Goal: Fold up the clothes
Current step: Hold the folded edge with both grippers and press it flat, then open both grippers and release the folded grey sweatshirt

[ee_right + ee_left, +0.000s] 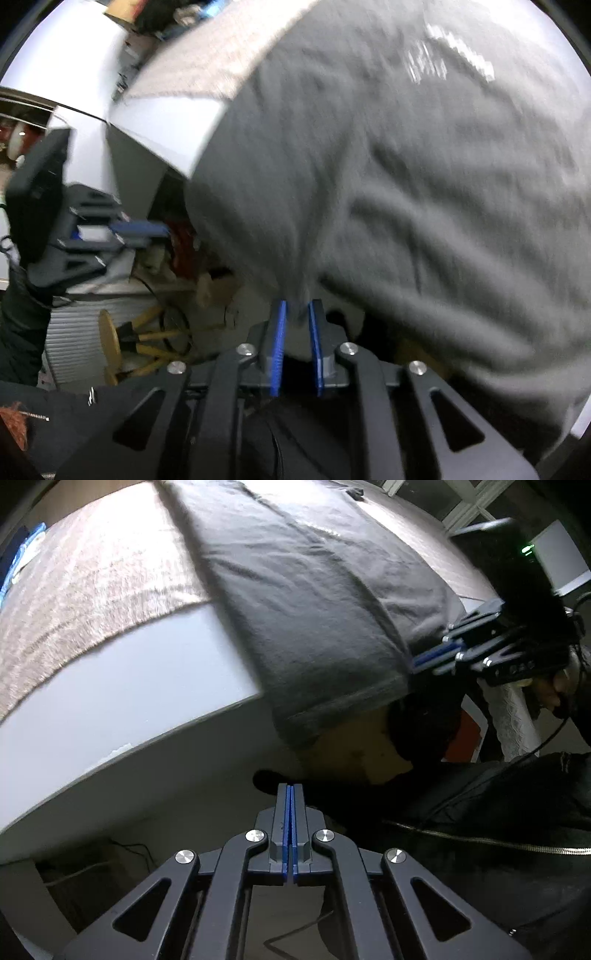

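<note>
Here, one grey garment (295, 602) over table edge (129, 686), left gripper (290, 794) closed empty, right gripper (295, 314) seemingly pinching its hem.

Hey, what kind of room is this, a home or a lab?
Probably a lived-in home room or workshop. A grey garment hangs over a white table with a woven cloth, and a wooden stool lies among clutter on the floor.

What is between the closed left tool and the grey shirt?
Nothing. The left tool grips nothing; the left view shows only the white table edge before the shirt.
</note>
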